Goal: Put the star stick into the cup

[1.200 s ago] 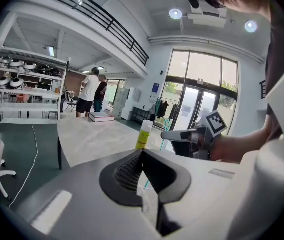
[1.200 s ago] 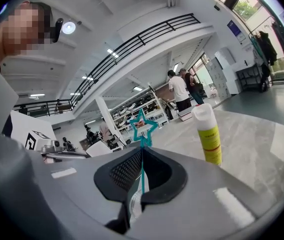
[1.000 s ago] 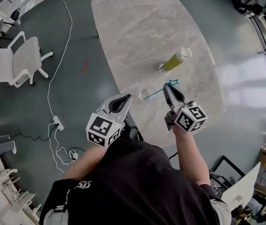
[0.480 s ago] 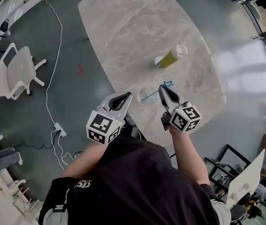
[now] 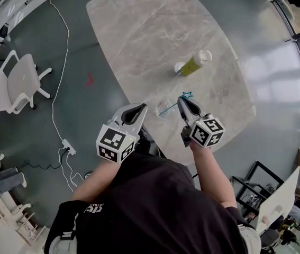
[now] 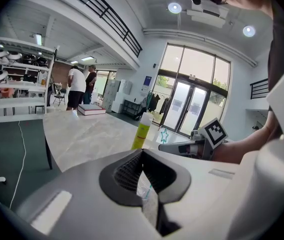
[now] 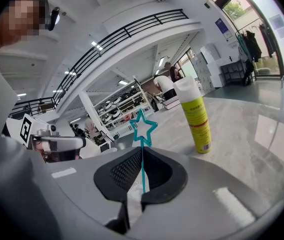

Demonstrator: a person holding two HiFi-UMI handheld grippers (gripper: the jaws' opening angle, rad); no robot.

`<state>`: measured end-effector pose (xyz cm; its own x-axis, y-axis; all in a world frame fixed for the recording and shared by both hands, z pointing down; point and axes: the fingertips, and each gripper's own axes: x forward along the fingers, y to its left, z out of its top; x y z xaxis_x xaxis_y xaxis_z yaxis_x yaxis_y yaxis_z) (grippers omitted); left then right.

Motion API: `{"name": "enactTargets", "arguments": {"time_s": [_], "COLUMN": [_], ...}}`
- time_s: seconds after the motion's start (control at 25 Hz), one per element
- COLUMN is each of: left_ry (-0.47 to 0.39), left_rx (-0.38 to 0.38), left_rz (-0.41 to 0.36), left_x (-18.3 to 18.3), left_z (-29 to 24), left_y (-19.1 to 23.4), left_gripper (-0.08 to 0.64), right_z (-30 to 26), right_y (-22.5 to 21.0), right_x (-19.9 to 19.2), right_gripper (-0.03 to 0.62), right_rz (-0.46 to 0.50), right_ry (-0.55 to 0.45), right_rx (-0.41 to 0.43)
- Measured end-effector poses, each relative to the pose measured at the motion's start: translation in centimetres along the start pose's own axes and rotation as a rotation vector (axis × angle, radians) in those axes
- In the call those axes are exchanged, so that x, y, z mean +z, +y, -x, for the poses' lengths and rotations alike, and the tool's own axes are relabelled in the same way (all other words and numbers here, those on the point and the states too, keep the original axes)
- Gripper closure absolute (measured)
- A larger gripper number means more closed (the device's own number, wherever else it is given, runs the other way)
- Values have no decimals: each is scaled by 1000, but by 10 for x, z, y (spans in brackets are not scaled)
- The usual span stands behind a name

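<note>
Just below frame centre, pinches star stick in closed right tongs, tip at cup on desk; mid-insertion, seemingly. Next: lower straight, release. Holds nothing in closed left tongs.

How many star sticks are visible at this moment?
1. The star stick is pinched in the right gripper, its lower end by the clear cup. No other shows, though one could be hidden.

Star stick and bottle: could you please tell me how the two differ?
The star stick is thin and teal; the bottle is thick and yellow with a white cap. The stick is pinched in the right gripper's fingers; the bottle stands untouched on the table. Both are elongated.
</note>
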<state>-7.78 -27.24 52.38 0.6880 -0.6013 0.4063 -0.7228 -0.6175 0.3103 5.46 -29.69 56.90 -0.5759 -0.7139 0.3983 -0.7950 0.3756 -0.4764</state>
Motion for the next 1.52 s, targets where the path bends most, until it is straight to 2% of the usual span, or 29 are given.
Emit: {"name": "enactTargets", "arguments": {"time_s": [0.36,0.6,1.0,1.28,1.52], "left_ry": [-4,-13,-29,-60,-118], "left_rx": [18,29,53,100,163], "left_rz": [14,17,6,-10,-22], "left_x": [-4,-4,-9,-7,1], "left_z": [9,15,20,34,49], "left_y": [-4,-9,-36,-45,-68], "left_gripper": [557,557,557,557,557], "right_z": [2,5,29,46,90], "right_y": [-4,0,-9,-2,1], "right_x": [-7,-16,-34,-33,-23], "right_gripper": [545,429,340,336,361], "right_rz": [-19,-50,-149,-155,-102], "right_ry": [41,76,129,121,78], "right_rx": [8,26,55,85,110]}}
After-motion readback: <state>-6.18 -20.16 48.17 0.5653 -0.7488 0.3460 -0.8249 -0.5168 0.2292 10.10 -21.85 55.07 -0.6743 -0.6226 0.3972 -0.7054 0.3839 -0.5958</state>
